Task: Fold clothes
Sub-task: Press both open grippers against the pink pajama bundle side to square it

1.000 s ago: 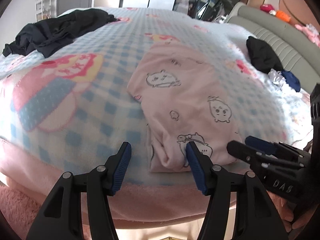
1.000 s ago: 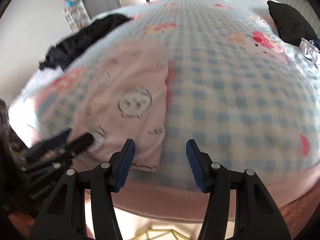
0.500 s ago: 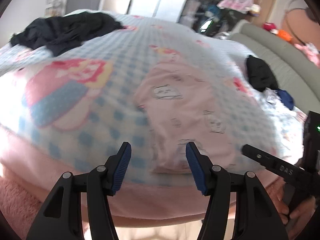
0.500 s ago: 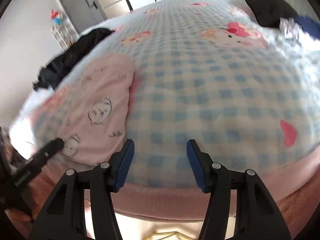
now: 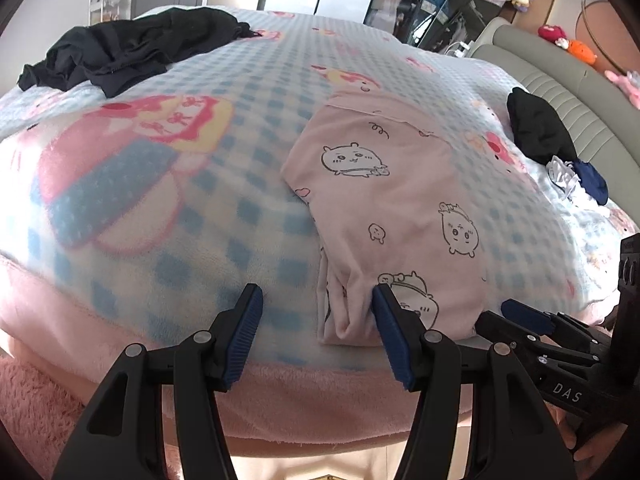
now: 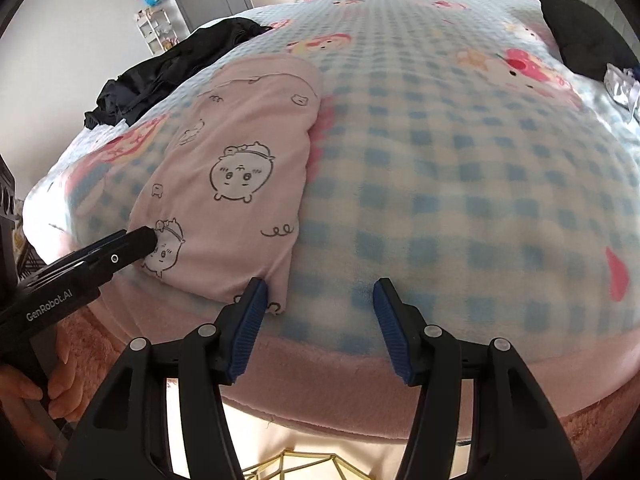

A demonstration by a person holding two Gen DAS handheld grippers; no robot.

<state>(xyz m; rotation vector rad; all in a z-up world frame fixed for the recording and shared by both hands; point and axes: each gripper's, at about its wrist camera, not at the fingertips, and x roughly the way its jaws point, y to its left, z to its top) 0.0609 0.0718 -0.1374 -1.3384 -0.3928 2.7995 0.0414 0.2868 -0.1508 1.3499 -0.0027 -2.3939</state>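
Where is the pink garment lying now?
In both wrist views the pink garment lies flat on the checked blanket, near the bed's front edge, just ahead of the two open claws.

The pink garment is pale pink cloth printed with small black-outlined cartoon animals and squiggles, folded into a long, narrow shape that lies flat on the checked blue-and-white blanket of the bed. It runs lengthwise from the near edge of the bed away toward the far side, its far end rounded and its near end showing stacked layers with a soft crease down the left side. In the right wrist view the same garment lies left of centre, its near corner reaching the blanket's pink border.
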